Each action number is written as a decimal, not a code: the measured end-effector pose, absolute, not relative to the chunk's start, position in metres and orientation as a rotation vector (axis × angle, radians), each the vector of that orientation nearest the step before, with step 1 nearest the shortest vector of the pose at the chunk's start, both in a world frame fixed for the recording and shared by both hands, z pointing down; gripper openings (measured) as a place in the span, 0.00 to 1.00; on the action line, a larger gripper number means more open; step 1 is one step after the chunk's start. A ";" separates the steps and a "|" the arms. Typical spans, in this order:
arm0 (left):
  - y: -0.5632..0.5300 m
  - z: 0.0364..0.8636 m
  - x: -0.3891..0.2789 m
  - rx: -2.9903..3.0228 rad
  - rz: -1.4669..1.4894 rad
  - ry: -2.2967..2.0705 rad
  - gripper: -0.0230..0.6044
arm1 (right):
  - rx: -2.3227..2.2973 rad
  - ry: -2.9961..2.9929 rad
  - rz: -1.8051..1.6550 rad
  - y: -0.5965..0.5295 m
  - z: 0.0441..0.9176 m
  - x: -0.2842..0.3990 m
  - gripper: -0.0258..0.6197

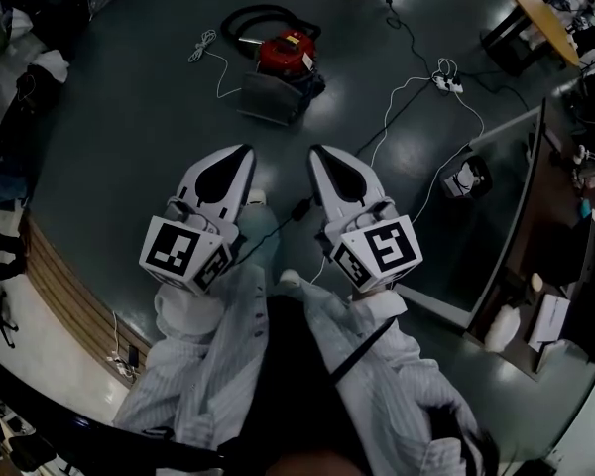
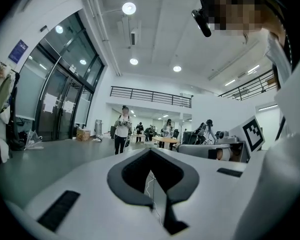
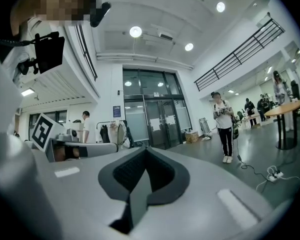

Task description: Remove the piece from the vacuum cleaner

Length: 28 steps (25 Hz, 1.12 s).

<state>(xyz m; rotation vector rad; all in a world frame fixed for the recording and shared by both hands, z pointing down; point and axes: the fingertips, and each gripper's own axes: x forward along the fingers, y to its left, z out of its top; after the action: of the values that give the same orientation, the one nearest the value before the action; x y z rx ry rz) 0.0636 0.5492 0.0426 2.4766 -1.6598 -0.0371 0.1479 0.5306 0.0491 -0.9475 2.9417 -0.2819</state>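
The vacuum cleaner [image 1: 286, 56] is a small red canister standing on the dark floor ahead, with a black hose [image 1: 246, 16] looped behind it and a grey part [image 1: 273, 97] at its front. My left gripper [image 1: 244, 152] and right gripper [image 1: 317, 152] are held side by side well short of it, tips pointing toward it. Both are shut with nothing between the jaws. In the gripper views the left gripper [image 2: 150, 151] and right gripper [image 3: 146, 150] face out across the hall, and the vacuum cleaner is not in either.
A white power strip [image 1: 446, 82] and cables trail over the floor to the right of the vacuum cleaner. A glass-edged desk [image 1: 535, 226] stands at the right and a round table [image 1: 540, 8] at the far right. A person [image 3: 225, 129] stands farther off in the hall.
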 end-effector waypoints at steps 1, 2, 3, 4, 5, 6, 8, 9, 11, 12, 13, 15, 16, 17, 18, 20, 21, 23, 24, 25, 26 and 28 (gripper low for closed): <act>0.532 0.046 0.055 2.474 -0.032 -1.657 0.02 | -0.947 2.947 -0.285 0.515 0.053 0.139 0.04; 0.514 0.049 0.046 2.473 -0.026 -1.652 0.02 | -0.949 2.950 -0.286 0.497 0.056 0.131 0.04; 0.495 0.051 0.038 2.476 -0.020 -1.646 0.02 | -0.953 2.951 -0.285 0.479 0.058 0.122 0.04; 0.476 0.052 0.029 2.482 -0.015 -1.636 0.02 | -0.959 2.949 -0.284 0.460 0.059 0.113 0.04; 0.458 0.053 0.020 2.492 -0.006 -1.624 0.02 | -0.968 2.947 -0.283 0.441 0.059 0.103 0.04; 0.439 0.053 0.011 2.502 0.008 -1.609 0.02 | -0.982 2.943 -0.284 0.421 0.059 0.094 0.04; 0.400 0.055 -0.007 2.521 0.053 -1.572 0.02 | -1.020 2.935 -0.297 0.379 0.060 0.075 0.04; 0.381 0.057 -0.016 2.530 0.078 -1.552 0.02 | -1.040 2.931 -0.307 0.358 0.062 0.066 0.04; 0.343 0.066 -0.034 2.544 0.126 -1.505 0.02 | -1.081 2.927 -0.322 0.318 0.067 0.049 0.04; 0.326 0.071 -0.041 2.551 0.152 -1.480 0.02 | -1.101 2.926 -0.324 0.300 0.070 0.041 0.04; 0.309 0.077 -0.048 2.557 0.176 -1.455 0.02 | -1.120 2.924 -0.327 0.282 0.073 0.035 0.04; 0.276 0.089 -0.057 2.557 0.217 -1.414 0.02 | -1.152 2.919 -0.353 0.250 0.081 0.027 0.04; 0.261 0.096 -0.060 2.552 0.235 -1.396 0.02 | -1.166 2.918 -0.376 0.234 0.087 0.024 0.04; 0.247 0.103 -0.062 2.546 0.250 -1.380 0.02 | -1.178 2.918 -0.399 0.219 0.093 0.024 0.04; 0.233 0.110 -0.063 2.539 0.263 -1.364 0.02 | -1.189 2.919 -0.418 0.204 0.100 0.024 0.04; 0.204 0.126 -0.063 2.523 0.280 -1.338 0.02 | -1.204 2.929 -0.449 0.173 0.116 0.026 0.04; 0.190 0.134 -0.063 2.512 0.284 -1.325 0.02 | -1.210 2.936 -0.463 0.158 0.125 0.027 0.04; 0.163 0.153 -0.062 2.491 0.266 -1.292 0.02 | -1.226 2.962 -0.489 0.125 0.145 0.030 0.04; 0.148 0.163 -0.061 2.480 0.255 -1.277 0.02 | -1.225 2.984 -0.495 0.108 0.155 0.033 0.04; 0.133 0.173 -0.060 2.466 0.259 -1.266 0.02 | -1.221 3.008 -0.506 0.091 0.167 0.035 0.04; 0.118 0.185 -0.060 2.447 0.282 -1.256 0.02 | -1.211 3.032 -0.524 0.075 0.179 0.037 0.04; 0.088 0.212 -0.059 2.415 0.356 -1.232 0.02 | -1.154 3.076 -0.556 0.044 0.202 0.038 0.04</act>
<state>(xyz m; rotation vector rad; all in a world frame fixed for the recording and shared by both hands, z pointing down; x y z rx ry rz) -0.0586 0.0884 0.2115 2.4146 -1.2321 0.3562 0.0378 0.0439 0.2021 -1.1539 3.0756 -0.5559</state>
